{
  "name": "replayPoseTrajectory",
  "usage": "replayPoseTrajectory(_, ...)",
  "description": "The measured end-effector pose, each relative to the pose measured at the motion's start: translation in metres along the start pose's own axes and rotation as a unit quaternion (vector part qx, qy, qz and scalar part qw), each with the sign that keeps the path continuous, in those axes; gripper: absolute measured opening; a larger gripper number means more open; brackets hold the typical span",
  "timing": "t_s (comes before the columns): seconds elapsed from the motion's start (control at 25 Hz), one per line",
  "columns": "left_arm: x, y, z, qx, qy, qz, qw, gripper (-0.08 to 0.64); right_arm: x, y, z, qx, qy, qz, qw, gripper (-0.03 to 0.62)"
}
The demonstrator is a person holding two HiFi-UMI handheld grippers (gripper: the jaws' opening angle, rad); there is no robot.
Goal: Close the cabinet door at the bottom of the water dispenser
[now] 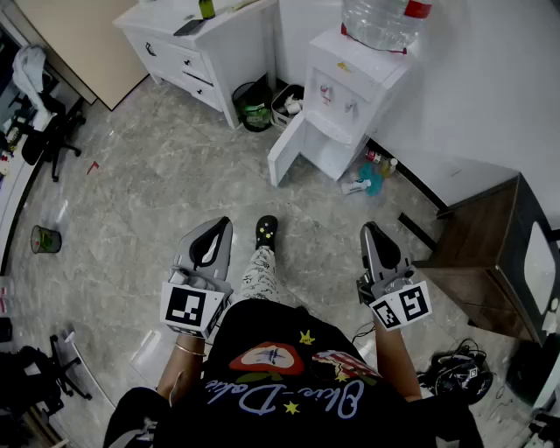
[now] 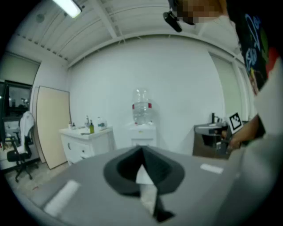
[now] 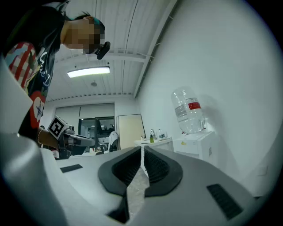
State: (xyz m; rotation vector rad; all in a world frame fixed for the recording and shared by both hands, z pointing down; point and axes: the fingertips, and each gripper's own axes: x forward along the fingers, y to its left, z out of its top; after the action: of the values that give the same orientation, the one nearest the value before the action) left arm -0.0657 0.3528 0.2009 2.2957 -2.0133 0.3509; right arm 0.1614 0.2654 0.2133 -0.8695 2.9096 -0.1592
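The white water dispenser [image 1: 354, 83] stands against the far wall with a clear bottle [image 1: 381, 22] on top. Its bottom cabinet door [image 1: 286, 150] is swung open to the left, and the white compartment behind it shows. My left gripper [image 1: 219, 227] and right gripper [image 1: 369, 231] are held low in front of me, well short of the dispenser, each with its jaws together and nothing between them. The dispenser [image 2: 142, 131] shows far off, straight beyond the left gripper [image 2: 142, 151]. In the right gripper view it [image 3: 194, 143] stands right of the right gripper [image 3: 142, 150].
A white drawer cabinet [image 1: 188, 48] and a black bin [image 1: 254, 105] stand left of the dispenser. Bottles [image 1: 372, 173] lie on the floor at its right. A dark wooden table [image 1: 490, 254] is at the right, cables [image 1: 459, 372] beneath it. My shoe [image 1: 266, 229] is between the grippers.
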Motion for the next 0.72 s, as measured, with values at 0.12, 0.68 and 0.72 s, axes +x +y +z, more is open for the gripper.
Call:
replayPoseTrajectory(0.12,0.05,0.038,-0.002,0.007,-0.01,-0.011,0.9999,-0.012,0.06,-0.01,-0.023,0.054,-0.004,0.014,0.998,0.017)
replayPoseTrajectory(0.68,0.326,0.157,-0.207,0.038,0.123,-0.125,0.9838,-0.012,0.33,-0.098,-0.217,0.108,0.112,-0.052,0.986,0.017)
replayPoseTrajectory(0.72,0.337,0.16,-0.229,0.046,0.136,-0.128,0.9813,-0.012,0.34,-0.105,-0.233,0.112,0.115,-0.058,0.985,0.017)
